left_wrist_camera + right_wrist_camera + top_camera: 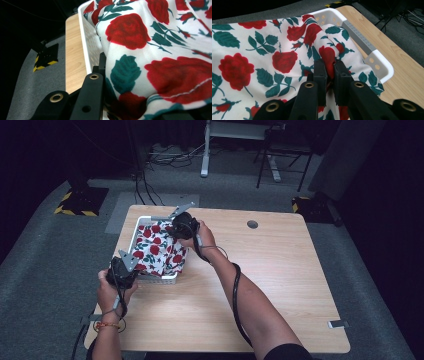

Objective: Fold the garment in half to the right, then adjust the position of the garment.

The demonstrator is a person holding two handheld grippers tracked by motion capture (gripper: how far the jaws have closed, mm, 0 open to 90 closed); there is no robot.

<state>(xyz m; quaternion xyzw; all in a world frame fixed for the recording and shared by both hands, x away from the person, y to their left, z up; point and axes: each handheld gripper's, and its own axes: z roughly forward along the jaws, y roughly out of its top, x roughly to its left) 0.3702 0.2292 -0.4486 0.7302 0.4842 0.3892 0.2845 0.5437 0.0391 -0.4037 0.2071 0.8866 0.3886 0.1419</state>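
Observation:
A white cloth printed with red roses and green leaves (159, 247) lies bunched in a white perforated basket (134, 231) at the table's left. My left gripper (136, 268) is at the basket's near left corner. In the left gripper view one black jaw presses against the cloth (155, 50) beside the basket wall (87, 50), and the other jaw is hidden under the fabric. My right gripper (174, 232) is at the cloth's far right side. In the right gripper view it (330, 66) is shut on a raised fold of the cloth (262, 45), just inside the basket rim (329, 12).
The wooden table (280, 270) stretches to the right of the basket, with a round cable hole (252, 224) near its far edge and a metal clip (338, 323) at its right front corner. On the grey floor beyond are cables, stand legs and a yellow-black striped block (75, 202).

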